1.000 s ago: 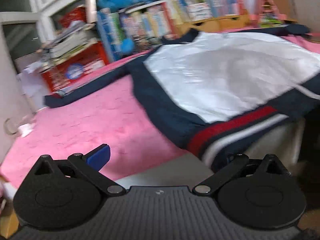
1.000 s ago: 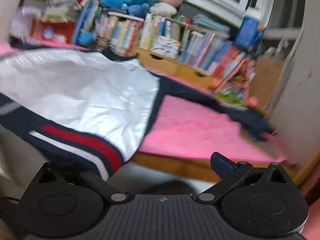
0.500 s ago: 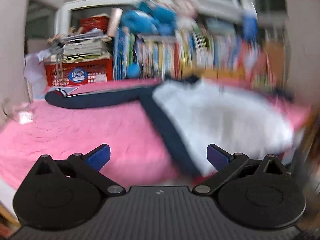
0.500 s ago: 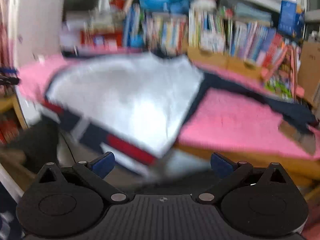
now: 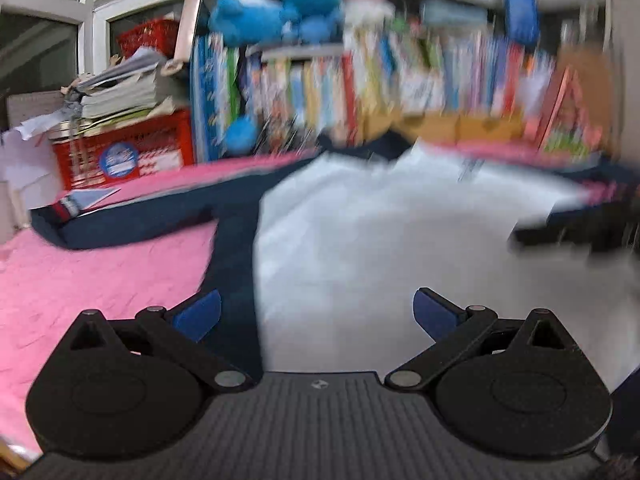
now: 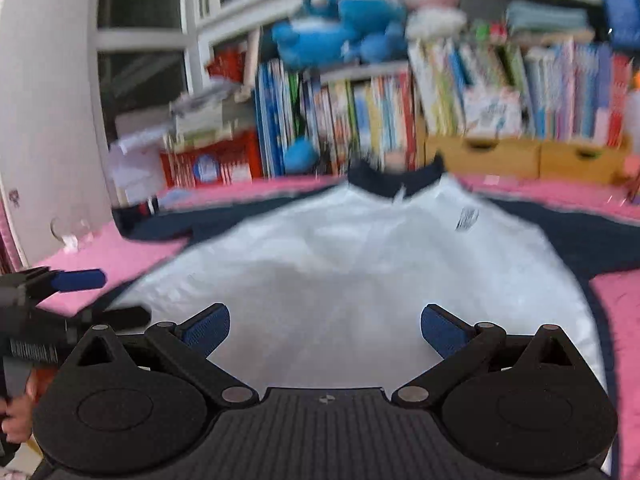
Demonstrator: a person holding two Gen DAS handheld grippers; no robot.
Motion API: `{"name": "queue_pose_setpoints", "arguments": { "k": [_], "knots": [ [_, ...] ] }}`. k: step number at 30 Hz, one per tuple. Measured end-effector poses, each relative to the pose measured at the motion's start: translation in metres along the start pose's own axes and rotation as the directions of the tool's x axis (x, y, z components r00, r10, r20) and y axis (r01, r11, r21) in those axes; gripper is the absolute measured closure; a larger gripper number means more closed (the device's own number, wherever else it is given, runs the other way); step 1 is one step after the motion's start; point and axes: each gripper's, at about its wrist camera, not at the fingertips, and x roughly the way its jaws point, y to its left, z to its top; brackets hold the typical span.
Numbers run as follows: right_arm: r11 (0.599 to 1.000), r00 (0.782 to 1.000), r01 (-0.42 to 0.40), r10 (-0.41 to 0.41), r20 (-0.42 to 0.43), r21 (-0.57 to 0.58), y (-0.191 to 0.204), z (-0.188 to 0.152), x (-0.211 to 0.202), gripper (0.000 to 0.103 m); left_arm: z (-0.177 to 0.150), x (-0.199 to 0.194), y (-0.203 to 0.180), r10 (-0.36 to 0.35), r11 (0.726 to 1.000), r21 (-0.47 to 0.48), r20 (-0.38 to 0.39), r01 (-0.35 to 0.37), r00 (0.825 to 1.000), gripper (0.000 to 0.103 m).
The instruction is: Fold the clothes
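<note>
Plainly, the jacket [image 6: 360, 264] lies spread flat on the pink bed [image 5: 80, 280], white body up, collar [image 6: 394, 184] toward the far edge by the books [image 6: 360, 120], and its hem toward the near edge. One navy sleeve [image 5: 132, 220] runs out toward the bed's left side; the other sleeve [image 6: 592, 236] reaches toward the right. No fold shows in it, so it lies as an unfolded garment would, sleeves out.

Both tools hover over the near part of the white panel. The left gripper [image 5: 316, 312] has its fingers wide apart with nothing between them, sitting over the seam where navy meets white. The right gripper [image 6: 324, 330] is likewise spread and empty, over the white middle. The left tool also shows at the left margin of the right wrist view, held in a hand [image 6: 16, 416].

Both views are smeared by motion, so fine creases cannot be read.

To fold well from this lay, I judge the grips should go on cloth edges, not the flat middle, where the fingers would only bunch the slick panel. Pinch a single layer at a sleeve or side seam, one tool near the shoulder and one near the hem, and carry both across together so the crease runs straight from collar to hem. Keep the cloth low over the bed, since the slippery shell may slide toward the near edge.
</note>
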Motion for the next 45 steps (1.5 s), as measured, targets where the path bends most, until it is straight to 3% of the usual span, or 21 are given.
{"name": "queue_pose_setpoints", "arguments": {
  "k": [2,5,7,8,9,10,12,15,16,18,19,23,26,27,29,32,34,38,41,43,45],
  "knots": [
    [1.0,0.999,0.025,-0.025,-0.037,-0.006,-0.013,-0.004,0.009,0.0,-0.012,-0.004,0.01,0.006,1.0,-0.017,0.016,-0.006,1.0,0.0],
    [0.977,0.971,0.208,-0.211,-0.114,-0.035,-0.042,-0.004,0.014,0.0,-0.021,-0.008,0.036,-0.038,0.991,-0.131,-0.014,0.036,0.999,0.0],
    [0.911,0.902,0.411,-0.413,-0.129,-0.037,-0.073,0.004,0.008,0.001,-0.024,-0.013,0.04,-0.017,0.993,-0.12,-0.016,0.014,1.0,0.0],
    [0.861,0.851,0.507,-0.507,-0.137,-0.04,-0.089,0.008,0.004,0.001,-0.026,-0.016,0.041,-0.006,0.994,-0.111,-0.018,0.004,1.0,0.0],
    [0.783,0.772,0.619,-0.622,-0.13,-0.068,-0.096,0.013,0.002,0.001,-0.027,-0.017,0.041,-0.005,0.994,-0.112,-0.017,0.003,1.0,0.0],
    [0.729,0.721,0.678,-0.684,-0.105,-0.091,-0.099,0.02,-0.003,0.001,-0.028,-0.018,0.041,-0.005,0.994,-0.113,-0.016,0.003,1.0,0.0],
    [0.782,0.781,0.62,-0.623,-0.048,-0.059,-0.095,0.035,-0.014,0.001,-0.028,-0.018,0.04,-0.004,0.993,-0.117,-0.017,0.002,1.0,0.0],
    [0.931,0.931,0.365,-0.364,-0.025,0.02,-0.074,0.053,-0.014,0.001,-0.027,-0.017,0.04,-0.001,0.993,-0.12,-0.016,-0.001,1.0,0.0],
    [0.961,0.96,0.277,-0.276,-0.036,0.016,-0.06,0.061,-0.003,0.001,-0.028,-0.017,0.04,-0.002,0.993,-0.119,-0.012,0.0,1.0,0.0],
    [0.986,0.985,0.162,-0.164,-0.06,-0.036,-0.029,0.073,0.023,0.001,-0.028,-0.017,0.04,-0.003,0.993,-0.118,-0.005,0.002,1.0,0.0],
    [0.99,0.99,0.119,-0.125,-0.07,-0.08,-0.012,0.078,0.038,0.003,-0.028,-0.017,0.039,-0.001,0.993,-0.12,-0.001,0.001,1.0,0.0],
    [0.952,0.988,0.062,-0.101,-0.113,-0.3,0.06,0.094,0.117,0.012,-0.029,-0.016,0.04,-0.005,0.993,-0.118,-0.003,0.004,1.0,0.0],
    [0.953,0.979,0.008,-0.069,-0.19,-0.303,0.084,0.105,0.173,0.037,-0.03,-0.017,0.04,-0.012,0.993,-0.115,0.003,0.012,1.0,0.0],
    [0.957,0.975,-0.009,-0.057,-0.216,-0.291,0.088,0.108,0.189,0.051,-0.031,-0.017,0.041,-0.015,0.994,-0.113,0.006,0.015,1.0,0.0],
    [0.963,0.963,-0.041,-0.033,-0.268,-0.266,0.098,0.114,0.223,0.05,-0.032,-0.017,0.042,-0.021,0.994,-0.109,0.006,0.021,1.0,0.0],
    [0.967,0.97,-0.035,-0.028,-0.242,-0.251,0.1,0.124,0.25,0.045,-0.024,-0.015,0.046,-0.037,0.993,-0.109,-0.038,0.033,0.999,0.0],
    [0.98,0.977,-0.039,-0.004,-0.214,-0.195,0.094,0.127,0.266,0.027,-0.011,-0.016,0.058,-0.032,0.994,-0.104,-0.055,0.026,0.998,0.0],
    [0.983,0.977,-0.017,-0.023,-0.211,-0.182,0.091,0.128,0.271,0.02,0.023,-0.002,0.117,0.039,0.993,-0.109,0.023,-0.036,0.999,0.0],
    [0.986,0.976,-0.009,-0.027,-0.216,-0.166,0.089,0.13,0.275,0.014,0.055,0.048,0.152,0.133,0.99,-0.042,0.028,-0.132,0.991,0.0],
    [0.988,0.975,-0.014,-0.02,-0.221,-0.155,0.086,0.131,0.274,0.012,0.069,0.098,0.166,0.164,0.986,0.037,-0.015,-0.163,0.986,0.0],
    [0.986,0.975,-0.005,-0.032,-0.218,-0.166,0.088,0.131,0.272,0.011,0.08,0.148,0.186,0.139,0.99,0.009,-0.13,-0.139,0.982,0.002]
  ]
}}
